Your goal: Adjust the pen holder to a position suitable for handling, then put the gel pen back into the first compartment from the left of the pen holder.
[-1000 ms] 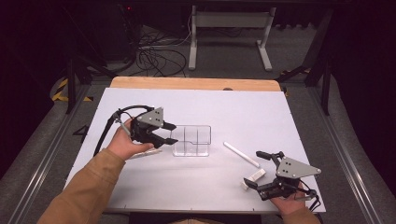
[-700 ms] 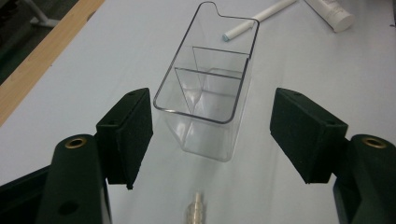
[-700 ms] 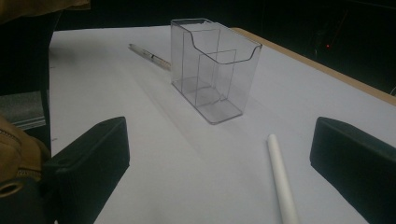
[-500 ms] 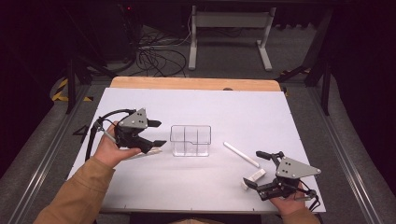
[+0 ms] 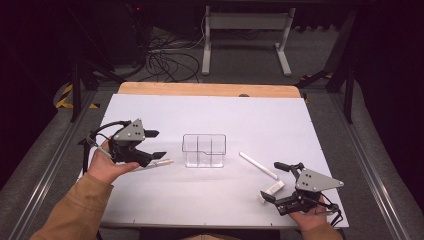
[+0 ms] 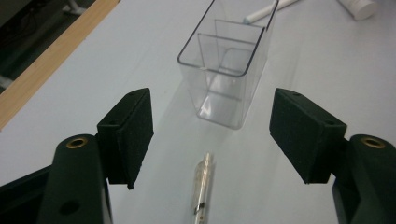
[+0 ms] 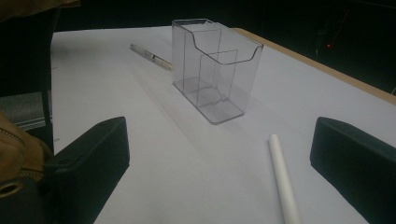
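A clear plastic holder with compartments stands upright mid-table. My left gripper hovers to its left, open, its jaws having just been opening. A clear pen lies flat on the table under and between those jaws, touched by neither pad. In the left gripper view the gripper looks past the pen to the holder. My right gripper rests open near the front right edge. A white stick lies beside it. In the right gripper view the stick lies between the open jaws, untouched.
A short white piece lies by the right gripper's lower jaw. The white table cover ends in a wooden strip at the back. A metal rail runs along the left side. Cables and a stand sit on the floor beyond.
My left gripper has drawn back to the left, away from the clear holder, and its jaws stand wider. The clear pen now lies in plain sight on the table. The right gripper has stayed put.
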The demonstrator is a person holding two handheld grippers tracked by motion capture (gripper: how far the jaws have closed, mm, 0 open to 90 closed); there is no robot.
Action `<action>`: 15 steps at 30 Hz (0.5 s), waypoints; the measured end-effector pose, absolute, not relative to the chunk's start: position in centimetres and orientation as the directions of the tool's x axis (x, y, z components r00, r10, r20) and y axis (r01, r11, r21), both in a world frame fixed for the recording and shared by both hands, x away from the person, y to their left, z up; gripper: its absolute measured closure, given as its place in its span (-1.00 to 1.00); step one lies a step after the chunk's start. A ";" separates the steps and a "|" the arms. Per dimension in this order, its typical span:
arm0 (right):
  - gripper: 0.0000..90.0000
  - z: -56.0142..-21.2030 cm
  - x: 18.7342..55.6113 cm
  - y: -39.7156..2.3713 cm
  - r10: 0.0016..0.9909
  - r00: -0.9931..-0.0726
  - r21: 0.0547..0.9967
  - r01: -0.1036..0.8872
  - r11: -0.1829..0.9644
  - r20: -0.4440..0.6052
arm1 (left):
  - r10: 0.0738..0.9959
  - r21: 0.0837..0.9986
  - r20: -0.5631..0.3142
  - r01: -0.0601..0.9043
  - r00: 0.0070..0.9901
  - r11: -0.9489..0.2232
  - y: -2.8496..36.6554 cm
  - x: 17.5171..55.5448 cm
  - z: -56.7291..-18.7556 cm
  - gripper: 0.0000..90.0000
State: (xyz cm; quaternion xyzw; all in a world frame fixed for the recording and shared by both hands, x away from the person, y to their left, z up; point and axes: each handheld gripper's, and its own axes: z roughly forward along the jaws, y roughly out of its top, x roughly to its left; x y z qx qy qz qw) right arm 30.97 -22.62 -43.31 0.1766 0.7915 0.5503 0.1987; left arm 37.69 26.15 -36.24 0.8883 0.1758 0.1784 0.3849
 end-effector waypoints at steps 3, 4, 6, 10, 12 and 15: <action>-0.88 -43.3 30.9 -22.6 0.499 -0.858 0.941 0.059 0.332 -0.123 | 0.460 0.739 0.193 0.180 0.867 -0.649 26.7 37.5 -36.6 -0.32; -0.88 -43.3 30.9 -22.6 0.499 -0.858 0.942 0.059 0.332 -0.122 | 0.464 0.740 0.193 0.183 0.865 -0.648 26.9 37.5 -36.8 -0.32; -0.88 -43.3 30.9 -22.6 0.499 -0.858 0.941 0.059 0.332 -0.122 | 0.472 0.735 0.189 0.195 0.861 -0.649 27.4 37.4 -37.2 -0.32; -0.88 -43.3 30.9 -22.6 0.498 -0.859 0.940 0.062 0.334 -0.120 | 0.495 0.720 0.182 0.227 0.850 -0.656 28.3 37.4 -38.1 -0.34; -0.88 -43.3 30.9 -22.6 0.497 -0.859 0.940 0.061 0.335 -0.121 | 0.503 0.708 0.187 0.240 0.844 -0.665 28.7 37.4 -38.5 -0.33; -0.88 -43.3 30.9 -22.6 0.501 -0.857 0.940 0.064 0.336 -0.121 | 0.507 0.695 0.176 0.259 0.844 -0.671 29.3 37.3 -39.3 -0.33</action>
